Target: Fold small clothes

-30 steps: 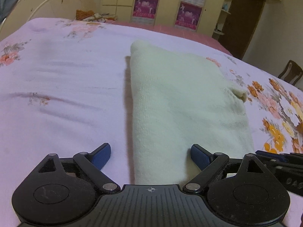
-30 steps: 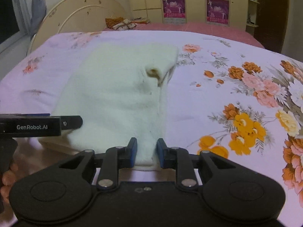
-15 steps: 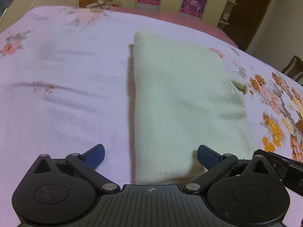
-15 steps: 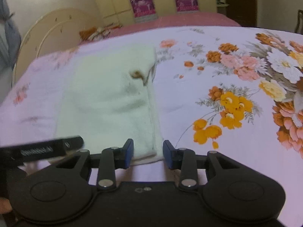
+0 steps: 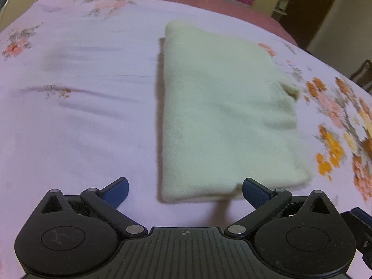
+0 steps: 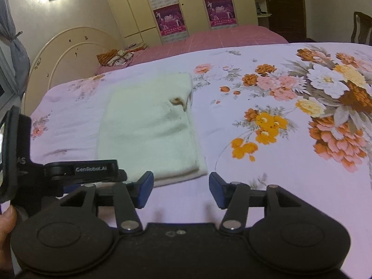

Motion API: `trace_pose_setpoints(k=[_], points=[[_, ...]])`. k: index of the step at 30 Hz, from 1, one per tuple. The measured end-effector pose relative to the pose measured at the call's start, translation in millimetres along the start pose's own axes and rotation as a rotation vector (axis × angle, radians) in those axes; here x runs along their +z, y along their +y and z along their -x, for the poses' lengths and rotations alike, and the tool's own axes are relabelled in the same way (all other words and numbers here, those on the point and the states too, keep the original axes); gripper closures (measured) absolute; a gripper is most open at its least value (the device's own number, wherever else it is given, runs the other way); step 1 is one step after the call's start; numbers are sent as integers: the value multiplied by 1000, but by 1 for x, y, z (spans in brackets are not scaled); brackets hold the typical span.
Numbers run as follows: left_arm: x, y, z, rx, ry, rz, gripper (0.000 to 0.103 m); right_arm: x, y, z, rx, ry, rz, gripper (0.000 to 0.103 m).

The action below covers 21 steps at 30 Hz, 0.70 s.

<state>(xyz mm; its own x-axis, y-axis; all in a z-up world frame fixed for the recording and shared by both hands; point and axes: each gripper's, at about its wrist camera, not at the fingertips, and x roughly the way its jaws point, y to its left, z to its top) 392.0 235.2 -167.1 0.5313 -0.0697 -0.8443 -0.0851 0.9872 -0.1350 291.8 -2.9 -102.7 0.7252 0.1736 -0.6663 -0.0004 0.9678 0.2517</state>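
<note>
Both grippers, left [image 5: 184,189] and right [image 6: 181,189], hover side by side just short of the folded cloth's [image 5: 223,116] near edge on the bed [image 5: 81,116], jaws spread wide, gripping nothing.

A bed [image 6: 232,204] covered by a lilac floral sheet [image 5: 81,127] carried a cream folded garment [image 5: 223,121] lying flat on it, beside the orange flowers.

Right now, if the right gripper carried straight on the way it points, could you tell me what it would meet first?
Probably the floral bedsheet. The right gripper is open, and the folded cream garment has its near right corner just left of that line, so a brush is possible; depth is unclear.
</note>
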Motion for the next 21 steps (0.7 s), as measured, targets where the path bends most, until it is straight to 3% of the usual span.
trace_pose_setpoints(k=[7, 9, 15, 17, 21], points=[[-24, 2, 81, 116, -222, -98, 0, -1, 8, 32, 70, 24, 54, 39], [-31, 5, 105, 174, -281, -92, 0, -1, 11, 44, 97, 28, 71, 28], [-51, 5, 166, 193, -300, -49, 0, 2, 16, 88, 149, -6, 144, 13], [-56, -3, 182, 216, -293, -62, 0, 2, 15, 107, 141, -50, 156, 7], [-80, -20, 219, 183, -291, -38, 0, -4, 10, 151, 106, -160, 158, 1]])
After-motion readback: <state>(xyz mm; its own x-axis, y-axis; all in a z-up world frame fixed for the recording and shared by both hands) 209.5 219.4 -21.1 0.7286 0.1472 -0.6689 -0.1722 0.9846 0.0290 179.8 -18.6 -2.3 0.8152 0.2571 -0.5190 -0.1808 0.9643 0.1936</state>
